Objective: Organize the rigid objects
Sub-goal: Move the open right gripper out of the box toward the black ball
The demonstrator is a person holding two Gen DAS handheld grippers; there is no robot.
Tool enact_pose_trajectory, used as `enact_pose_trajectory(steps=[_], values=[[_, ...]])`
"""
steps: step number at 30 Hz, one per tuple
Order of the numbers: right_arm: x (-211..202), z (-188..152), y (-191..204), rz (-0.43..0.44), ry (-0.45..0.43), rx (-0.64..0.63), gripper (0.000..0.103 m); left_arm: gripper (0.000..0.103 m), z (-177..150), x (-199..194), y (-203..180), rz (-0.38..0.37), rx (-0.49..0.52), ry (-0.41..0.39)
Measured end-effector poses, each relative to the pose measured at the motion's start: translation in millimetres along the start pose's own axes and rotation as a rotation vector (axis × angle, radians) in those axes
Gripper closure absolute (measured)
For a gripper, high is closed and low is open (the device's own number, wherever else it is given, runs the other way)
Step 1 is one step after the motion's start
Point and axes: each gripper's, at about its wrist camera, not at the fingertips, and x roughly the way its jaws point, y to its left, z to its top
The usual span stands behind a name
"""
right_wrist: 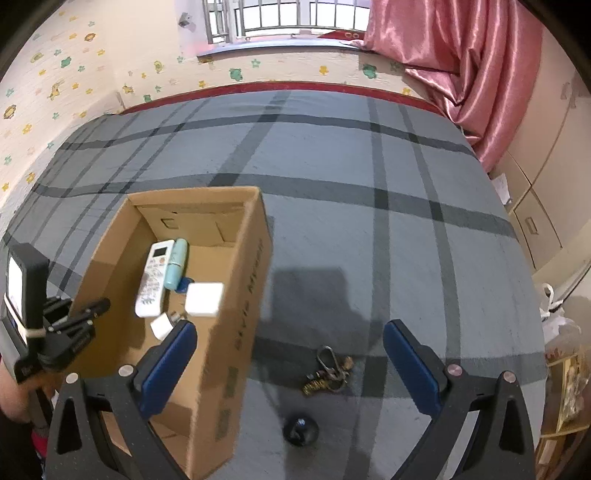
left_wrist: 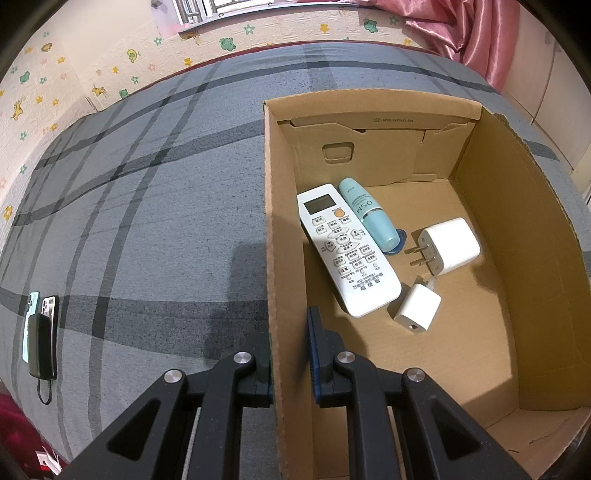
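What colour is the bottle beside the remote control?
Light teal bottle, clearest in the left wrist view.

Bed (right_wrist: 332,229), grey plaid cover; cream wall (right_wrist: 110,62) with animal stickers; barred window (right_wrist: 288,18); pink satin curtain (right_wrist: 443,55).

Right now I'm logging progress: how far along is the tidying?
Done: the remote, teal bottle and two white chargers lie in the cardboard box. In hand: the left gripper clamps the box wall; the right gripper is open and empty. Left: keys and a dark round object on the bed.
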Motion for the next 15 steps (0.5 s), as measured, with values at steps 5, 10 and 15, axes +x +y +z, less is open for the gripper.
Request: enact_pose_trajectory(steps=[5, 10, 15], values=[[0.1, -20.6, -11.7, -0.015, -0.001, 0.003, 0.0, 0.089, 0.4, -0.6, -0.3, 0.003, 0.001, 0.001], [4.3, -38.5, -18.2, -0.026, 0.007, 0.008, 0.0, 0.089, 0.6, -0.5, -1.5, 0.007, 0.004, 0.001], [12.0, -58.9, -23.9, -0.042, 0.005, 0.012, 0.0, 0.089, 0.5, -0.3, -1.9, 0.007, 0.003, 0.0]])
